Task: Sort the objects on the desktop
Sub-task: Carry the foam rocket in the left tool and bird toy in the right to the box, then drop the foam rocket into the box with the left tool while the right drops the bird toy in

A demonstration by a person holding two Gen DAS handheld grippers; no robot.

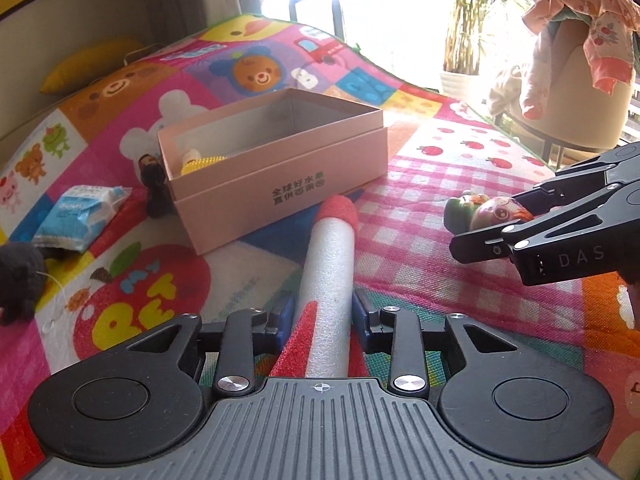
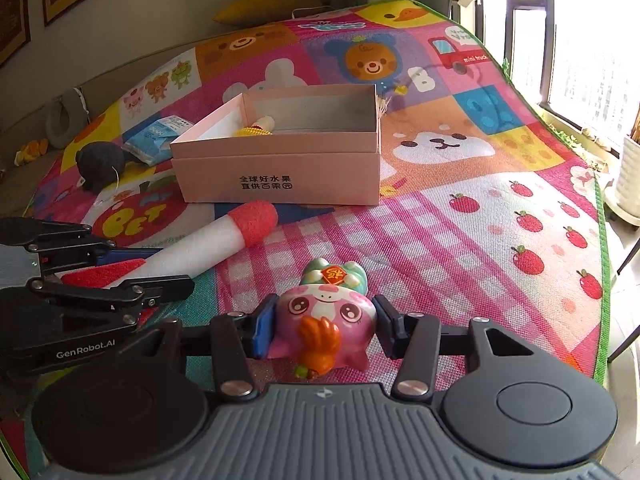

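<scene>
Gripping both at once: left gripper clamps white foam rocket with red tip; right gripper pinches pink cartoon figurine. Open pink cardboard box close ahead, likely destination.

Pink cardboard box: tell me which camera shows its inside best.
The right wrist view. It looks over the front wall of the pink cardboard box onto its floor, where a yellow toy lies at the left. In the left wrist view the box is angled, and its near wall hides more.
</scene>
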